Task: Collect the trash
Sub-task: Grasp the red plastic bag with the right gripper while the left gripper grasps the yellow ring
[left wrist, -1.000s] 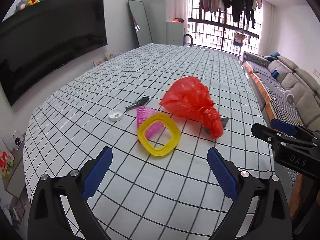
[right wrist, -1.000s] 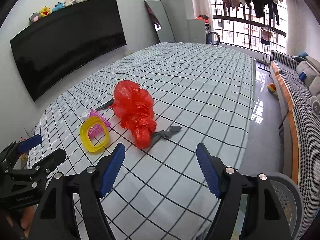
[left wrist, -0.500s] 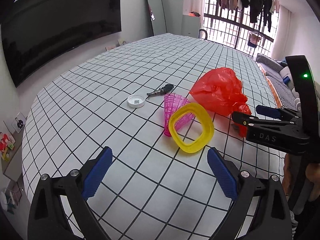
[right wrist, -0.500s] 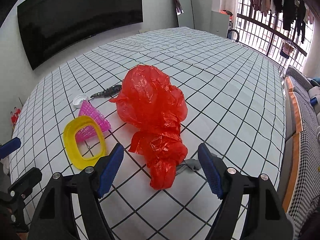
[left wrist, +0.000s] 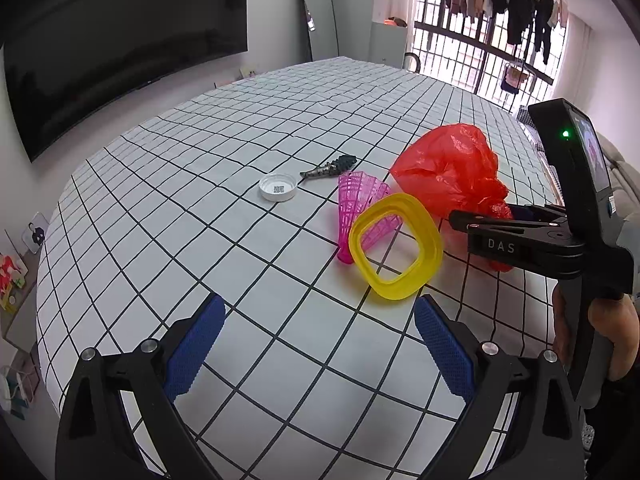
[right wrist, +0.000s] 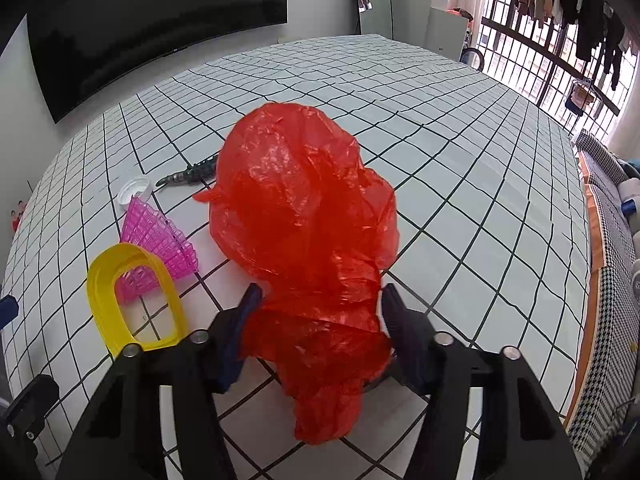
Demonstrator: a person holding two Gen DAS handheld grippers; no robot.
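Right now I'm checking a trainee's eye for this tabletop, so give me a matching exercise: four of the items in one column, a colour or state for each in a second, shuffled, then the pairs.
Things:
1. crumpled plastic bag
2. squarish plastic ring
3. plastic shuttlecock
4. round bottle cap

Descriptions:
A. white, lying open side up
B. red, between the right gripper's closing jaws
C. pink, partly under the ring
D. translucent yellow, ahead of the open left gripper

Pairs: 1-B, 2-D, 3-C, 4-A
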